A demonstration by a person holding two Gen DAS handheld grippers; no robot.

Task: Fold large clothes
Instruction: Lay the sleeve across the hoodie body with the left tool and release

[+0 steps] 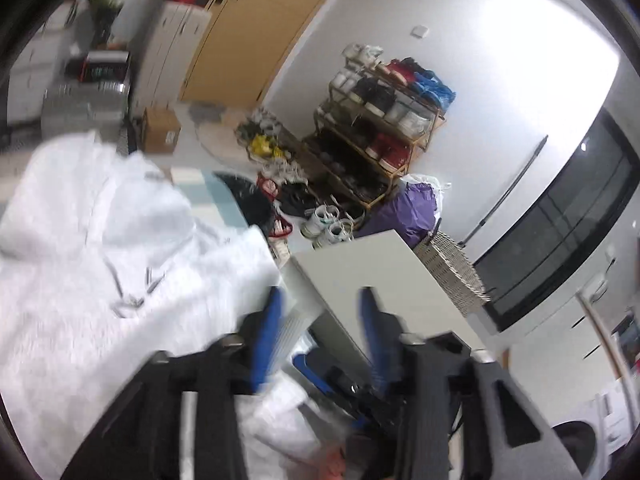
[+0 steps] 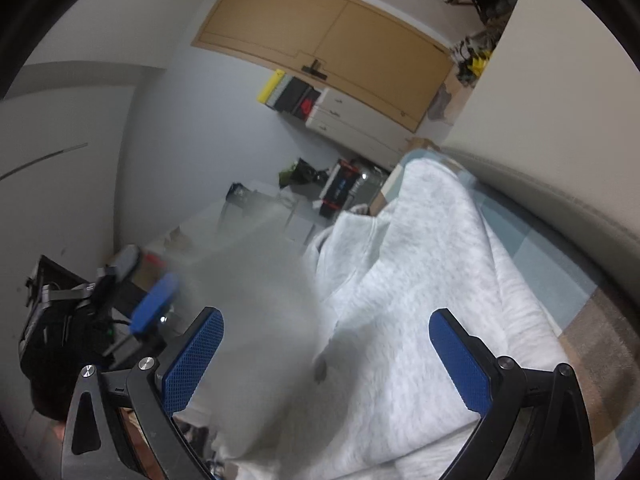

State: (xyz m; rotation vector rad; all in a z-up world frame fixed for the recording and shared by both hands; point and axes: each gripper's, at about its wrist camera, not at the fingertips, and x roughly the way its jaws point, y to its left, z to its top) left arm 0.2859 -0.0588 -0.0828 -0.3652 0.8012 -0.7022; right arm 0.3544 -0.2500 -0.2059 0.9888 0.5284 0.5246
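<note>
Beside the white hoodie (image 1: 100,248), left hand-held gripper (image 1: 320,320) apart (empty); right hand-held gripper (image 2: 326,354) apart; no legible writing.

left wrist: rides behind the left gripper (image 1: 320,320), tilted, close | right wrist: behind the right gripper (image 2: 326,354), close | shared: white hoodie (image 1: 100,248), wooden door (image 2: 332,36)

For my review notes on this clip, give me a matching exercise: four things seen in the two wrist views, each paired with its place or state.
Things:
1. pale grey hooded sweatshirt
2. left gripper
3. wooden shoe rack
4. woven wicker basket

Places or states:
A. against the white wall, shelves full of shoes
B. jaws apart, nothing between them
C. lying rumpled on the blue-checked bed cover
D. beside the white cabinet, by the purple bag

Pairs: 1-C, 2-B, 3-A, 4-D
</note>
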